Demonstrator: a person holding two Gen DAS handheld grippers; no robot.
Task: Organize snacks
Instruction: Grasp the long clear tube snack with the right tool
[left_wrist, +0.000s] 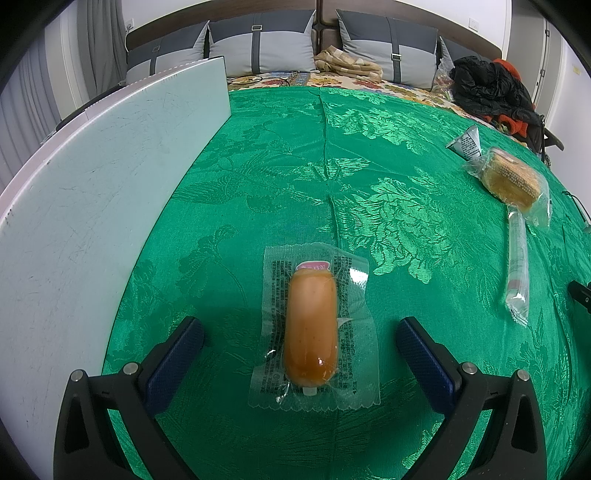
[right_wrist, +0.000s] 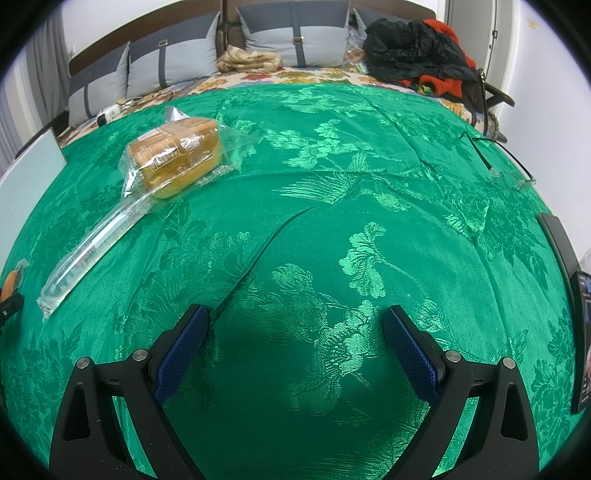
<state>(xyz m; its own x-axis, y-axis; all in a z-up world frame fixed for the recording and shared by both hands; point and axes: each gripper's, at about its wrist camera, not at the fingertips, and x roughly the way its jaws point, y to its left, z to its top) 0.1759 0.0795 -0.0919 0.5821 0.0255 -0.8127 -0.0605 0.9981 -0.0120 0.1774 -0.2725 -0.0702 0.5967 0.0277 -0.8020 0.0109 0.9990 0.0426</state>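
Green brocade cloth (left_wrist: 369, 147) covers the worktop, woven with flowers and creased down the middle. Far left, a white board (left_wrist: 92, 184) lies along the cloth's edge, scuffed with dark marks.

Left hand-held gripper (left_wrist: 300, 332): held low and level over the cloth, pointing toward the bed at the back. Jaws spread wide, grasping nothing. Between the blue pads lies a sausage in clear wrap (left_wrist: 312, 325), lengthwise along the gripper's axis, flat on the cloth; neither finger touches it. Gap on both sides of the wrapper.

Further right in the left wrist view: a long clear stick packet (left_wrist: 517, 266), one end tucked against a wrapped bread bun (left_wrist: 511, 182). Just beyond the bun, a small green-grey sachet (left_wrist: 466, 142).

Right hand-held gripper (right_wrist: 295, 325): same low, forward-pointing pose, jaws released and wide, only bare cloth between the fingers. Bun (right_wrist: 177, 158) and stick packet (right_wrist: 92, 251) sit well off to its left, apart from it. At the right edge, spectacles (right_wrist: 509, 177) lie on the cloth and a dark flat device (right_wrist: 581, 332) shows at the rim.

Behind: grey cushions (right_wrist: 295, 37), dark clothing pile (right_wrist: 413, 48) on the bed.
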